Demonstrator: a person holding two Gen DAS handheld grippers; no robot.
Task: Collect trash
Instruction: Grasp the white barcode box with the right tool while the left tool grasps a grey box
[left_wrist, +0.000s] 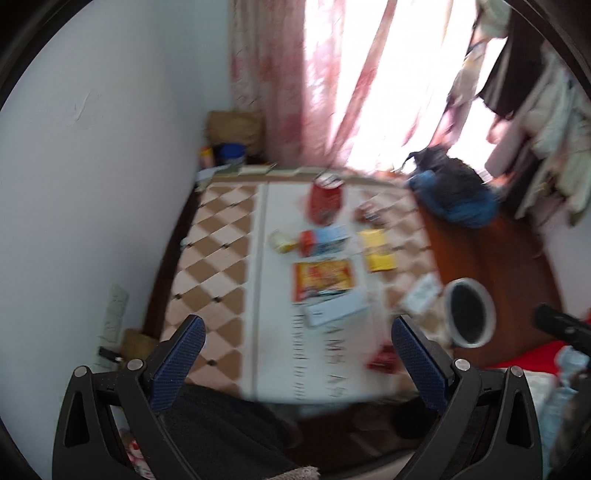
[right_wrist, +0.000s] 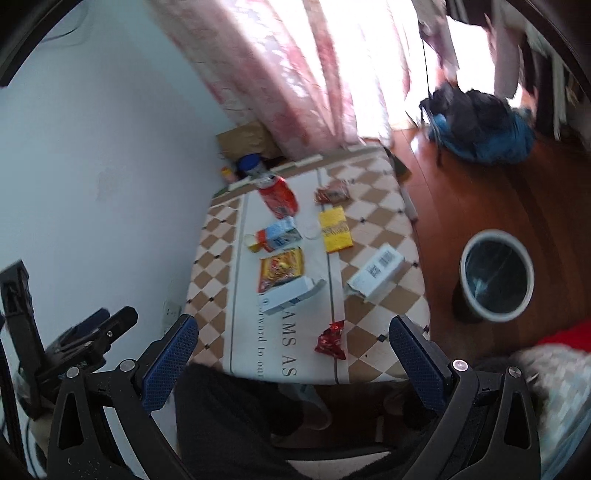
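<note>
Trash lies on a checkered table (right_wrist: 373, 221): a red can (right_wrist: 279, 199), a blue and red carton (right_wrist: 279, 236), an orange snack packet (right_wrist: 282, 267), a yellow packet (right_wrist: 334, 229), a white and blue box (right_wrist: 293, 295), a white barcode box (right_wrist: 376, 271), a crumpled red wrapper (right_wrist: 332, 339) near the front edge. A grey trash bin (right_wrist: 496, 275) stands on the floor right of the table; it also shows in the left wrist view (left_wrist: 469, 312). My left gripper (left_wrist: 297, 362) and right gripper (right_wrist: 293, 363) are both open, empty, high above the table's near edge.
A white wall runs along the left. Pink curtains (right_wrist: 295, 74) hang behind the table. A dark and blue backpack (right_wrist: 476, 125) lies on the wooden floor (right_wrist: 480, 195) at the back right. A brown paper bag (right_wrist: 247, 138) and a blue-lidded jar (right_wrist: 251, 164) sit in the far corner.
</note>
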